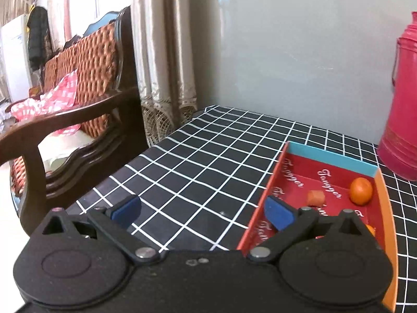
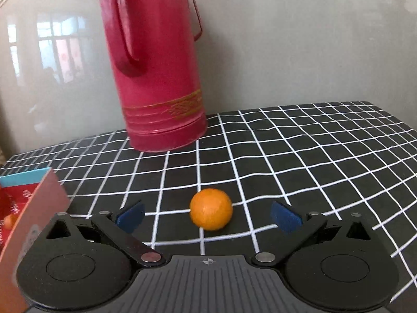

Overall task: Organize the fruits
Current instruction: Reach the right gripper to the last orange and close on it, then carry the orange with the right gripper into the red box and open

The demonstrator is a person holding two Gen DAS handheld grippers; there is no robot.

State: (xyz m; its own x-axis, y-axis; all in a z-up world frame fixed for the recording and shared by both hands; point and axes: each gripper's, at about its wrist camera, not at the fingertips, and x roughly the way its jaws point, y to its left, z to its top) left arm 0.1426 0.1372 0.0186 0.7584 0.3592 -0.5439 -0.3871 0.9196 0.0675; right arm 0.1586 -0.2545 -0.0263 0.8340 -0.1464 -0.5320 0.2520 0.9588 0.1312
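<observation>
The right gripper (image 2: pixel 207 217) is held low over the checked tablecloth (image 2: pixel 299 156) with its jaws spread wide and nothing grasped; a loose orange (image 2: pixel 211 208) is seen lying on the cloth between the two blue pads (image 2: pixel 285 219), touched by neither. Nothing is placed between the pads and this fruit. Behind it, well apart, a tall red thermos jug (image 2: pixel 159 73) with a gold patterned band is stood against the pale wall (image 2: pixel 299 39), and at the left edge of the right wrist view the orange wall of a box (image 2: pixel 39 208) is seen close beside the gripper's left linkage. The left gripper (image 1: pixel 203 211) is likewise released, jaws wide and empty, over bare cloth, with its right pad (image 1: pixel 278 212) overlapping the near left wall of the box in that view. Inside the red tray (image 1: pixel 328 154), which is edged in light blue at the far end and orange on the right side, an orange fruit (image 1: pixel 361 191) is lodged near the far right corner and a smaller orange piece (image 1: pixel 316 197) is laid just to its left. The script word "Tanyger", as far as it can be read, is repeated in white across the tray floor. To the left of the table, a dark wooden sofa (image 1: pixel 78 120) with woven cushions and beige curtains (image 1: pixel 161 52) are seen.
</observation>
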